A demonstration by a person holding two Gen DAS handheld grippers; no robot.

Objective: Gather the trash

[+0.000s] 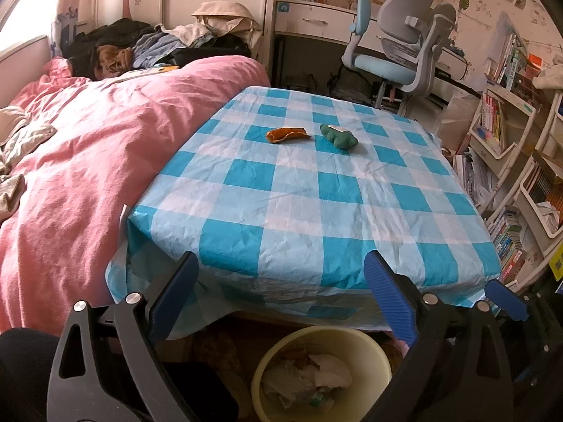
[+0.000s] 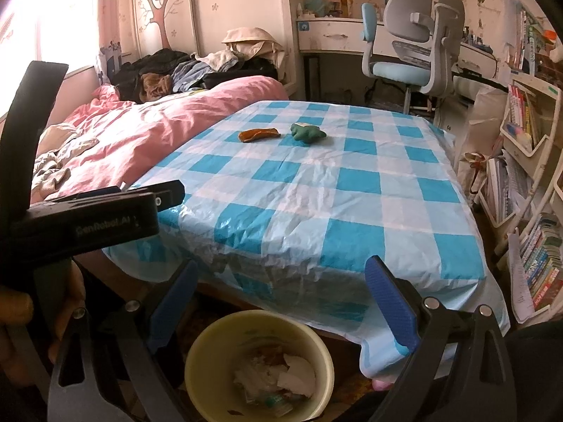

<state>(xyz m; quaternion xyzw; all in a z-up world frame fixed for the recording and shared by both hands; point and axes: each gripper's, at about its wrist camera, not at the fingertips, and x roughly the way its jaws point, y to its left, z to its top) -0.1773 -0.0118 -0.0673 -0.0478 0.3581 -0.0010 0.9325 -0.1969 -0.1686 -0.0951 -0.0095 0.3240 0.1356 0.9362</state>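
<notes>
An orange-brown piece (image 1: 288, 134) (image 2: 258, 134) and a green crumpled lump (image 1: 338, 136) (image 2: 308, 132) lie side by side far back on the blue-and-white checked table (image 1: 299, 211) (image 2: 316, 204). A pale yellow bin (image 1: 322, 372) (image 2: 258, 364) holding crumpled paper and wrappers stands on the floor below the table's near edge. My left gripper (image 1: 281, 299) hangs open and empty above the bin. Beside it my right gripper (image 2: 281, 302) is also open and empty over the bin. The left gripper's body shows at the left of the right wrist view.
A bed with a pink duvet (image 1: 88, 161) (image 2: 147, 130) and piled clothes runs along the table's left side. A grey-and-blue desk chair (image 1: 404, 38) (image 2: 415, 42) stands behind the table. Shelves packed with books (image 1: 510, 176) (image 2: 527, 183) line the right.
</notes>
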